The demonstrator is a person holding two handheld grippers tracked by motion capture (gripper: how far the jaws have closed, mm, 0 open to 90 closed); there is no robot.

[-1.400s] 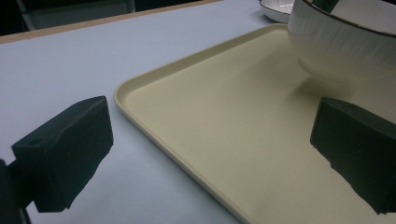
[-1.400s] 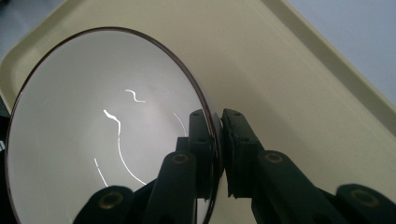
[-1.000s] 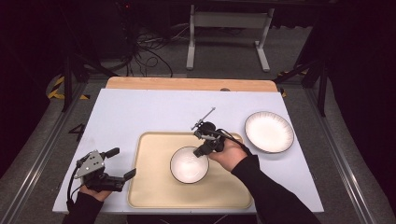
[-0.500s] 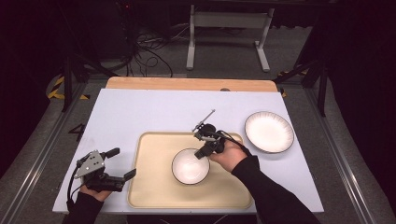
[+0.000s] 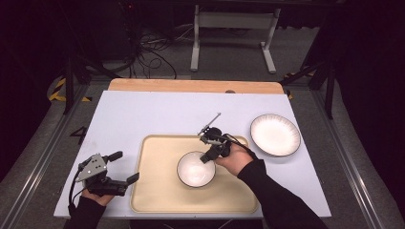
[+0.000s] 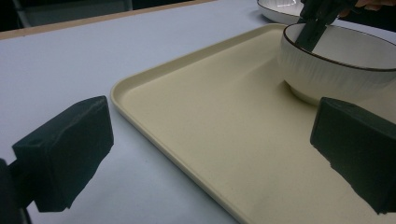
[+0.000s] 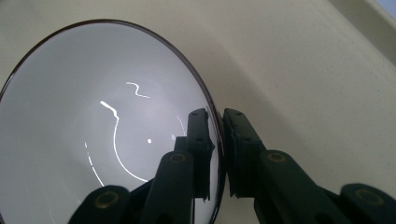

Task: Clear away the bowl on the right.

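My right tool (image 5: 208,155) pinches the bowl (image 5: 195,170) by its far-right rim, on the tray (image 5: 157,191); my left tool (image 5: 125,168) waits wide at the tray's left edge.

a bowl (image 5: 196,169) sits on the tray (image 5: 157,191), with a plate (image 5: 275,134) on the table (image 5: 143,109) to its right.
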